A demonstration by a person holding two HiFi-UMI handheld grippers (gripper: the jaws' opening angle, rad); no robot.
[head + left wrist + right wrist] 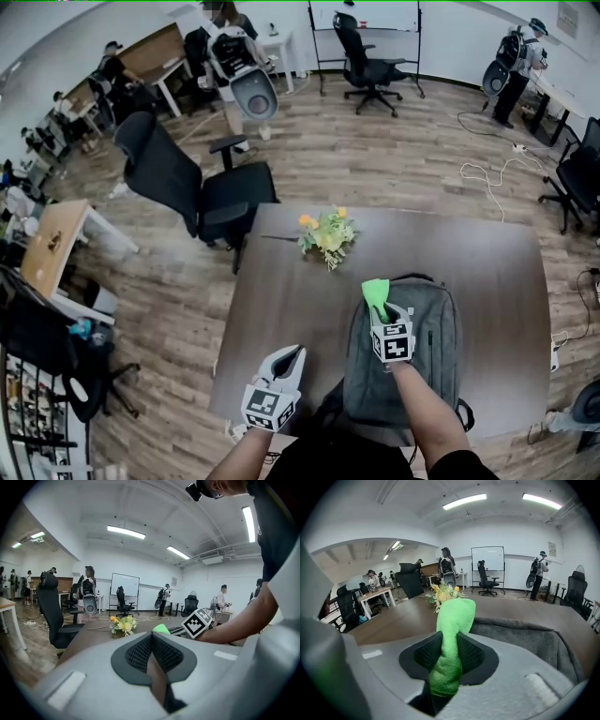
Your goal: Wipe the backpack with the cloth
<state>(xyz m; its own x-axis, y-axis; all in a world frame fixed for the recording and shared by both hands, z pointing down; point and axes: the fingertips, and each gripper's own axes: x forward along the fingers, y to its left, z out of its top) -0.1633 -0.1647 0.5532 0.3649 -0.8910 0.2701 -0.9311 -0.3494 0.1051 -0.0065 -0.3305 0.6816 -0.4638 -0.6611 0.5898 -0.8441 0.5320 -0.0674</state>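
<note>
A grey backpack point(412, 347) lies flat on the brown table point(281, 309), near its front edge. My right gripper point(380, 307) is over the pack's upper left corner, shut on a bright green cloth point(376, 292) that sticks out past the jaws. In the right gripper view the cloth point(451, 634) is pinched between the black pads, with the backpack point(525, 637) just beyond to the right. My left gripper point(289, 357) hovers over the table left of the pack, jaws shut with nothing in them point(151, 651).
A small bunch of yellow and orange flowers point(326, 234) stands on the table behind the backpack. A black office chair point(187, 192) sits at the table's far left corner. Other people, chairs and desks are farther off in the room.
</note>
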